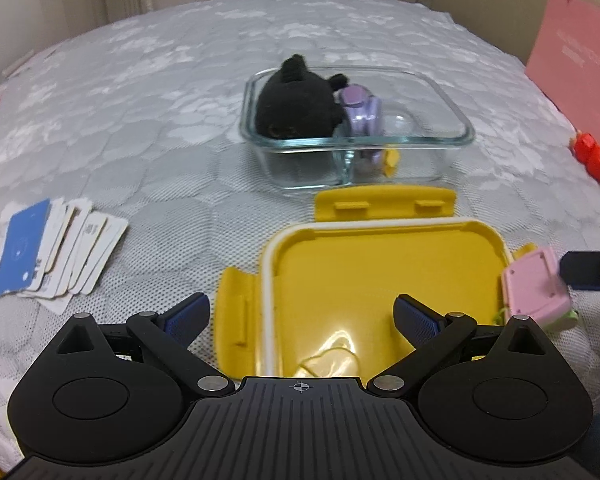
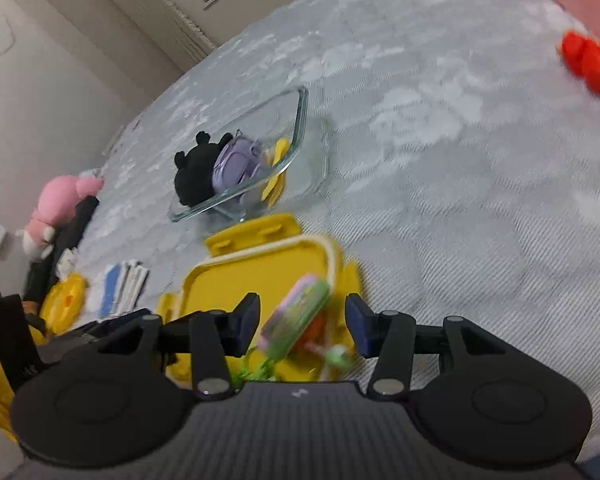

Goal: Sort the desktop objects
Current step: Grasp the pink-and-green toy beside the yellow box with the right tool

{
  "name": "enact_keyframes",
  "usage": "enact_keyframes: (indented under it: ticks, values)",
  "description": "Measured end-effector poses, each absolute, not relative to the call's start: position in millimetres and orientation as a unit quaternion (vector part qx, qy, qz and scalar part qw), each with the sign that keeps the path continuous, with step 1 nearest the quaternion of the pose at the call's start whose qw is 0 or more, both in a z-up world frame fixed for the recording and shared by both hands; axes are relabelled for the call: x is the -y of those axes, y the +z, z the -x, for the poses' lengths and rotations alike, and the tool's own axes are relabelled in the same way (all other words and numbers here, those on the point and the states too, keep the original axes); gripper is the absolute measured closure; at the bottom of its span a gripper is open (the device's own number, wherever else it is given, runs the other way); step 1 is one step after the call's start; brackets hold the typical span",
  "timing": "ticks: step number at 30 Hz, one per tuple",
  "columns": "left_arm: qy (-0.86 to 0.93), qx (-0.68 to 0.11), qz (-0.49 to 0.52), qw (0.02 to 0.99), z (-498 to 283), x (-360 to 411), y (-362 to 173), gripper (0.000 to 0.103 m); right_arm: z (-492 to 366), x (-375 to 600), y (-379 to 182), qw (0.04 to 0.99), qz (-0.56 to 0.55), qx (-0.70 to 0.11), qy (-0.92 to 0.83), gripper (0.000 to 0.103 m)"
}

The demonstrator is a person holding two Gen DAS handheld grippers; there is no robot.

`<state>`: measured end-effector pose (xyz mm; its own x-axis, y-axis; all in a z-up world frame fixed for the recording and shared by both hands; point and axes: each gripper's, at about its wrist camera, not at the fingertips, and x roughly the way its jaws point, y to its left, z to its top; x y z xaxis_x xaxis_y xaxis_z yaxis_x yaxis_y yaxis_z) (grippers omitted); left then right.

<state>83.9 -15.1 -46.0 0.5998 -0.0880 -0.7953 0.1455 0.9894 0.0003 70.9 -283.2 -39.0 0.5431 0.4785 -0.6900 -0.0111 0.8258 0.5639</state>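
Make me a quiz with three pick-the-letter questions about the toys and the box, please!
1. Where is the black plush?
A. on the yellow lid
B. in the glass box
C. on the cards

2. What colour is the top card of the card pile?
A. red
B. green
C. blue

3. How is the left claw?
A. open
B. shut on the lid
C. shut on a card

Answers:
1 B, the plush sits inside the glass box beside a purple toy.
2 C, the top card is blue.
3 A, its fingers stand wide apart over the yellow lid, holding nothing.
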Motion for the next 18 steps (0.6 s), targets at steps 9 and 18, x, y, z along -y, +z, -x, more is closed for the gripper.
enact_keyframes:
  ticks: [9,18]
  values:
    - [-0.071,-0.433,-0.042,0.898,-76.2,20.5,-39.0,0.002,-66.2,267.1,-51.4,0.847,-0.227,-0.457,0.151,0.064]
    - [-0.072,-0.432,-0.028,0.899,-75.8,15.2,-39.0,0.002,-79.9,260.3,14.9,0.895,-0.186,-0.371,0.162,0.069]
